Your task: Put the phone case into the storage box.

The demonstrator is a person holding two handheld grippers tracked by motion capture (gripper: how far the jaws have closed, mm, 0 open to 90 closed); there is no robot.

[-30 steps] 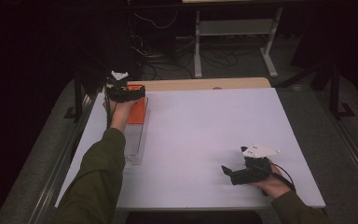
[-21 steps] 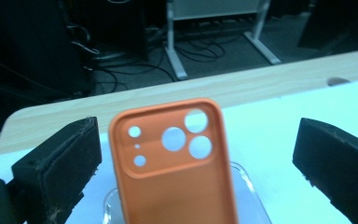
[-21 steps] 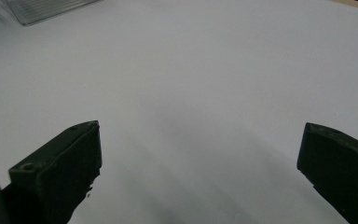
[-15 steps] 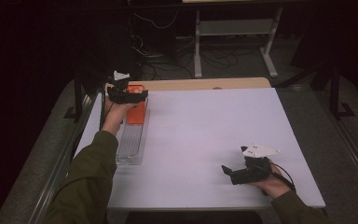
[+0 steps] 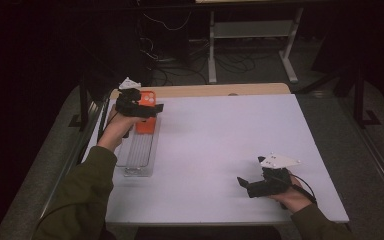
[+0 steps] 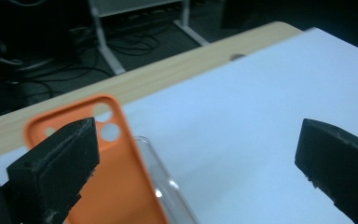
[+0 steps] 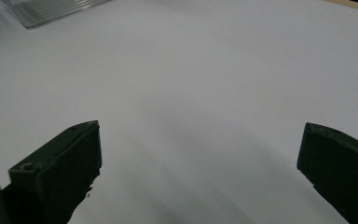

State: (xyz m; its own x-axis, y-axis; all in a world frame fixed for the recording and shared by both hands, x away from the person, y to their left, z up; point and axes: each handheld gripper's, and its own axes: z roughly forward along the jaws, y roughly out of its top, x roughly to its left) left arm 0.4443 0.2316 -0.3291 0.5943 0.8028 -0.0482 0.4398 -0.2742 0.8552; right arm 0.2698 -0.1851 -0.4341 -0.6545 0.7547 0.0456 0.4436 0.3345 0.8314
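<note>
An orange phone case [image 5: 145,125] lies at the far end of a clear ribbed tray [image 5: 139,155] along the table's left side. My left gripper [image 5: 152,107] hovers over the case's far half, jaws pointing right and open. In the left gripper view the case [image 6: 121,186], with its camera holes, sits behind the left jaw on the tray's clear rim [image 6: 168,191]; nothing lies between the jaws of the left gripper [image 6: 196,163]. My right gripper [image 5: 244,186] rests near the front right of the table, open over bare white surface [image 7: 200,168].
The white tabletop [image 5: 220,145] has a wooden strip [image 5: 205,90] along its far edge. Beyond it are a metal stand [image 5: 250,30] and cables on a dark floor. A corner of the clear tray [image 7: 51,7] shows far ahead in the right gripper view.
My left forearm has swung leftward off the tray, while the left gripper stays over the orange case. The right gripper has not moved.
</note>
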